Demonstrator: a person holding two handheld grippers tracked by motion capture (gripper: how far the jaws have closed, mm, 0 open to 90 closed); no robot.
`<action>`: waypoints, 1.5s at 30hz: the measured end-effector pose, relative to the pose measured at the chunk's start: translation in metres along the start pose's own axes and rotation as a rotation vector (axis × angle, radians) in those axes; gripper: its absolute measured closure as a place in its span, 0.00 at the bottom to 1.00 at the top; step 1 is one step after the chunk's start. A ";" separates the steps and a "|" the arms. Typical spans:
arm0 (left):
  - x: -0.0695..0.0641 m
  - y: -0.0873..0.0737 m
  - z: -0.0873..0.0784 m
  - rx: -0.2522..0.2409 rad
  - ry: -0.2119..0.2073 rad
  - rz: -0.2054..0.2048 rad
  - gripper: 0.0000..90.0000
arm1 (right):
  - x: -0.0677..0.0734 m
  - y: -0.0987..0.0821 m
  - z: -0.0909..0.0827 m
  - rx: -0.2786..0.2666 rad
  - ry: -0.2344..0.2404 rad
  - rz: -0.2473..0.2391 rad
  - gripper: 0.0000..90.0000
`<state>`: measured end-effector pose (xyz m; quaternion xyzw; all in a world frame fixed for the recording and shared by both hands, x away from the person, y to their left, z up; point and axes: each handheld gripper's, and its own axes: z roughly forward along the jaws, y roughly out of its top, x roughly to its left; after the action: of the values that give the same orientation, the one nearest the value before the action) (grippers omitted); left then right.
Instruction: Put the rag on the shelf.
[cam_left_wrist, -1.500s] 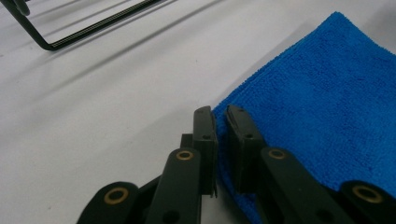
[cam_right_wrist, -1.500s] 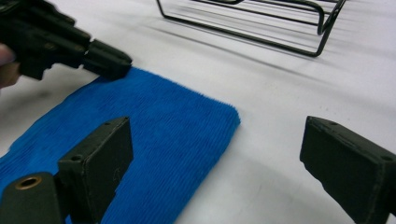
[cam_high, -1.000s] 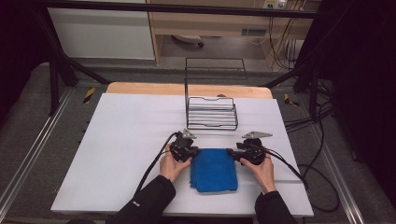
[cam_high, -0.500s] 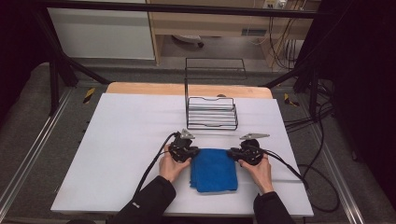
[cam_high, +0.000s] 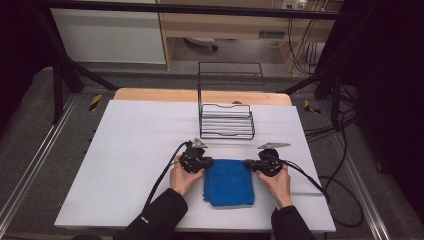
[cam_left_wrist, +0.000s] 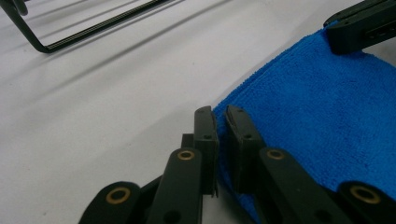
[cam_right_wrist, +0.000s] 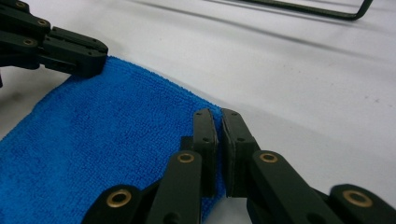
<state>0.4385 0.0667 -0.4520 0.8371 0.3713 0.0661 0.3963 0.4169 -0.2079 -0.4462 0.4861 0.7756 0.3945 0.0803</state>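
Observation:
A folded blue towel (cam_high: 228, 182) lies flat on the white table near its front edge. My left gripper (cam_high: 205, 164) is at the towel's far left corner, my right gripper (cam_high: 248, 165) at its far right corner. In the left gripper view the left gripper (cam_left_wrist: 219, 114) is shut on the edge of the towel (cam_left_wrist: 317, 112), and the right gripper's (cam_left_wrist: 359, 25) tips rest on the opposite corner. In the right gripper view the right gripper (cam_right_wrist: 218, 115) has just been closing and now pinches the corner of the towel (cam_right_wrist: 107, 130). The left gripper (cam_right_wrist: 70, 49) is across from it.
A black wire rack (cam_high: 226, 122) stands just beyond the towel, towards the middle of the table, with a taller wire frame behind it. Its base bars cross the top of both gripper views (cam_left_wrist: 93, 28) (cam_right_wrist: 317, 9). Cables trail from both grippers, on the left towards the front edge and on the right off the side.
Both hands have kept their places at the towel's far corners. The right gripper's jaws have drawn together on the towel corner.

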 end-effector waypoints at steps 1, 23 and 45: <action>0.000 0.000 -0.001 0.003 0.000 0.003 0.93 | 0.001 0.000 -0.002 -0.004 0.002 0.001 0.96; -0.012 -0.002 -0.041 -0.122 -0.018 0.021 0.94 | 0.022 0.006 -0.032 -0.151 0.017 -0.078 0.95; -0.031 0.006 -0.076 -0.238 0.005 0.056 0.94 | 0.035 0.014 -0.059 -0.267 0.016 -0.122 0.96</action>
<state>0.3891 0.0896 -0.3903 0.7939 0.3384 0.1229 0.4901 0.3784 -0.2078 -0.3879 0.4198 0.7451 0.4923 0.1619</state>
